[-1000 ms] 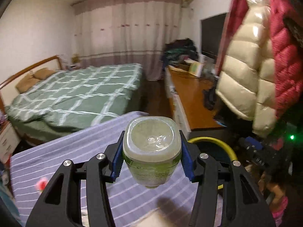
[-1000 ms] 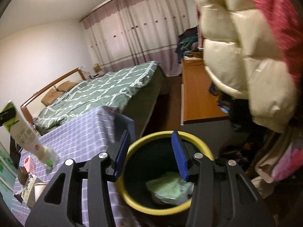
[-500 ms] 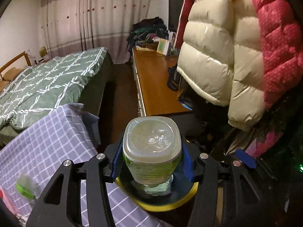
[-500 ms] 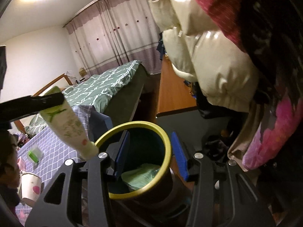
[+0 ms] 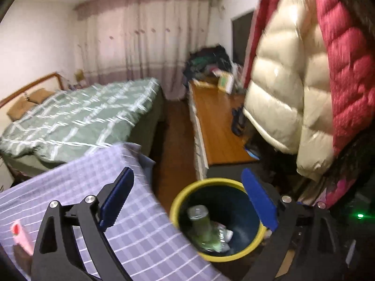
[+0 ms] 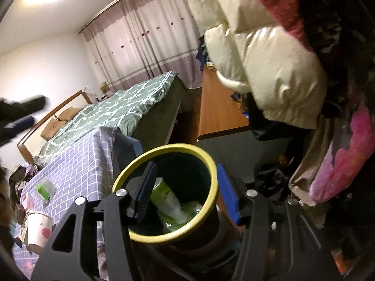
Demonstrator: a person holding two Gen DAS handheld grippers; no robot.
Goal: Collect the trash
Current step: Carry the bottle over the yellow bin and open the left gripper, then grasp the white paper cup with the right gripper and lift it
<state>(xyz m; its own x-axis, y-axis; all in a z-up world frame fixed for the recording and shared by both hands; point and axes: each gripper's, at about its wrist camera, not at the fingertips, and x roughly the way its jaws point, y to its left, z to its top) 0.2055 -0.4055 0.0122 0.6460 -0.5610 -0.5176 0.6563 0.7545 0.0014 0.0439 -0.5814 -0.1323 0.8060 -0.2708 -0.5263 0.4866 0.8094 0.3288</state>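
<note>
A dark bin with a yellow rim stands on the floor beside the table. A clear bottle with a green label lies tilted inside it on other crumpled trash. My left gripper hangs above the bin, its jaws opening wide with nothing between them. In the right wrist view my right gripper hovers just over the bin's mouth, its jaws opening a little and pressing on nothing. One blurred fingertip of the left gripper shows at the far left of that view.
The table with a purple checked cloth holds a paper cup, a small green and clear packet and a pink item. Puffy cream and red jackets hang close on the right. A wooden desk and a green bed lie beyond.
The left gripper carried the bottle over the bin, opened and let it go; the bottle now lies inside. The right gripper sank closer to the bin.
</note>
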